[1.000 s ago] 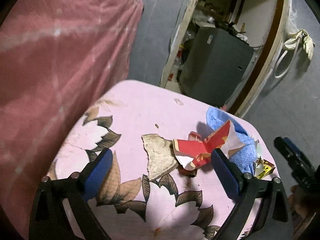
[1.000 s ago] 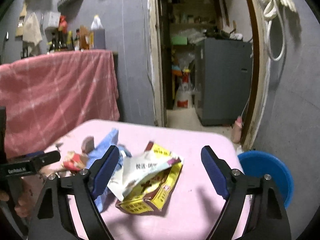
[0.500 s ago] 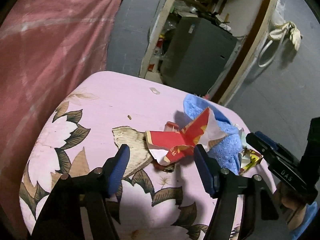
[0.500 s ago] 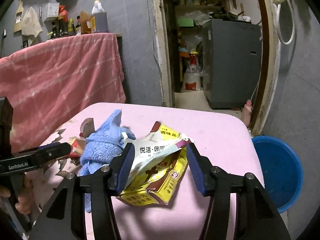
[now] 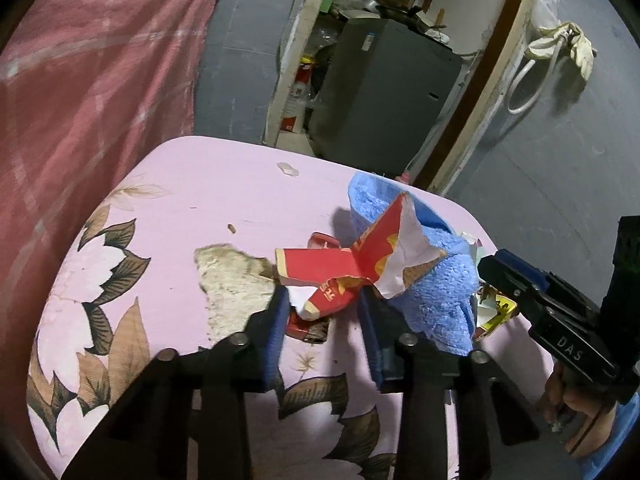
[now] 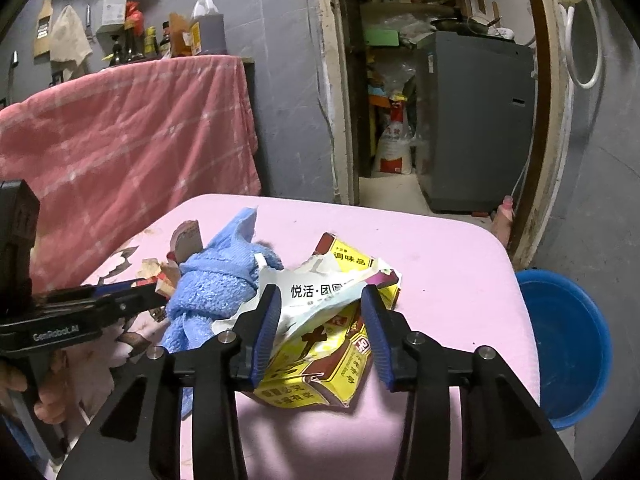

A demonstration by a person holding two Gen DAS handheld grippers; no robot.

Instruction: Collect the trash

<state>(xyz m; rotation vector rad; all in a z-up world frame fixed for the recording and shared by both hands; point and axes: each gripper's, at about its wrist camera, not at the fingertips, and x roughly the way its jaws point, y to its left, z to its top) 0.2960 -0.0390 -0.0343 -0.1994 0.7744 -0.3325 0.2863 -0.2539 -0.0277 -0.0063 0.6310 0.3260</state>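
A torn red and white carton (image 5: 352,264) lies on the pink flowered table (image 5: 208,200) against a blue towel (image 5: 432,296). My left gripper (image 5: 324,312) has its jaws closed in around the carton's near end, touching it. A yellow and white seasoning packet (image 6: 328,328) lies on the table's right side. My right gripper (image 6: 320,328) has its jaws pressed on both sides of the packet. The towel (image 6: 216,284) also shows in the right wrist view, left of the packet.
A blue bucket (image 6: 564,344) stands on the floor right of the table. A pink cloth (image 6: 120,140) covers a counter to the left. A doorway with a grey cabinet (image 6: 472,120) is behind. A worn patch (image 5: 236,284) marks the table.
Both grippers moved forward and closed from wide open: the left onto the red carton, the right onto the yellow packet.
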